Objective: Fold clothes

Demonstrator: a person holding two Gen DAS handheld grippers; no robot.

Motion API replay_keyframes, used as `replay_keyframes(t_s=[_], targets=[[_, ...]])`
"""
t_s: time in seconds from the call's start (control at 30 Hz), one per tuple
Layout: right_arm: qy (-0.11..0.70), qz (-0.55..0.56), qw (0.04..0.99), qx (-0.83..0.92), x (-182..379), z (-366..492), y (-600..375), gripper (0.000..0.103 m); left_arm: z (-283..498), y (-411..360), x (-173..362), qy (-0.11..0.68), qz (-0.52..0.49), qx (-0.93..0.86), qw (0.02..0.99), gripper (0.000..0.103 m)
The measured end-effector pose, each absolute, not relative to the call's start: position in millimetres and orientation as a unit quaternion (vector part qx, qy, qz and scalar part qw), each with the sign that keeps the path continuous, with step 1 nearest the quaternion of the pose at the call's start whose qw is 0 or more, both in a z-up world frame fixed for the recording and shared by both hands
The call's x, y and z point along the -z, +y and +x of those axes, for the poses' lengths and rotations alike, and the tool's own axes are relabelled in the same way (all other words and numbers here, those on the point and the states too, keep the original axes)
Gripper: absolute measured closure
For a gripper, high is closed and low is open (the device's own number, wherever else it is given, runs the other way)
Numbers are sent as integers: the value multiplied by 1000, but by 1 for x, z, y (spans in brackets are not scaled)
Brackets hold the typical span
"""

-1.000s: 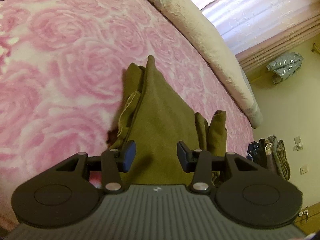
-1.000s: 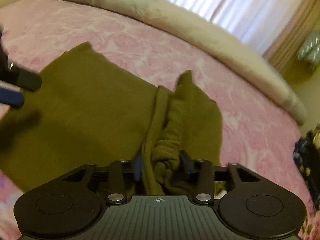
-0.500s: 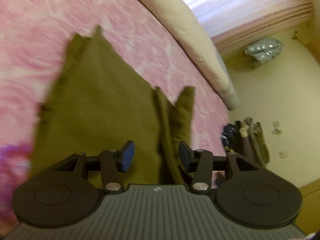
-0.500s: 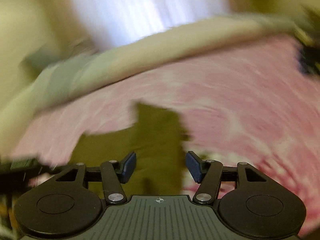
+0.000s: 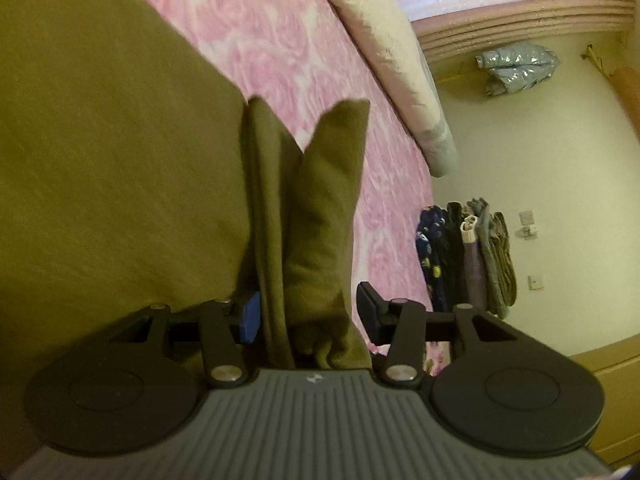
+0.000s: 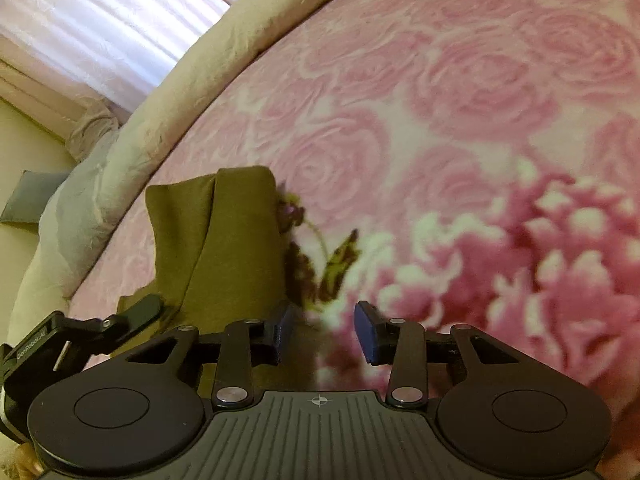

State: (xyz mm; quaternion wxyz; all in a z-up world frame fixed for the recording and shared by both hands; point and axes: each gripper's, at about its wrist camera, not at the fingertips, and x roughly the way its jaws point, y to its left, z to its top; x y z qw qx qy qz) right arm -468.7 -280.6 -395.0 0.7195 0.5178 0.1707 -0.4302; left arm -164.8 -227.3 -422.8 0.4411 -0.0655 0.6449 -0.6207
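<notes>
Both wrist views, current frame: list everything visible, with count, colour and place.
garment: one, olive green, spread on the bed, bunched folds between the left fingers
blanket: one, pink with rose pattern, covering the bed
quilt: one, cream, along the bed's far edge
curtain: one, pale pink-white, at the window
jacket: one, silver, hanging on the wall
hanging clothes: several, dark and tan, by the wall
left gripper: one, black, blue pads, open around garment folds
right gripper: one, black, open, empty, above the blanket

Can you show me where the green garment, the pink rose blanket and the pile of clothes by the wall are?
green garment [image 5: 120,160]: left wrist view, its broad flat panel.
pink rose blanket [image 6: 460,92]: right wrist view, bare rose pattern.
pile of clothes [image 5: 468,256]: left wrist view, middle of the stack.
</notes>
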Motion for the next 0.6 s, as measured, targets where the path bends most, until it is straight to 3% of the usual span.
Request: replay_keyframes(t_s=[0.03,0.13,0.33,0.6], targets=[[171,517,722,428,396,-468,-281,64,-164,-226,424,643,-69,622,442,76],[164,526,725,414,397,-467,-282,64,-151,-213,412,612,-76,632,469,80],[172,497,775,352,377,-427,-268,63,-111,-171,370,534,-78,654,530,80],[242,365,831,343,364,-357,-237,63,-74,-134,410,565,-79,593,569,79]])
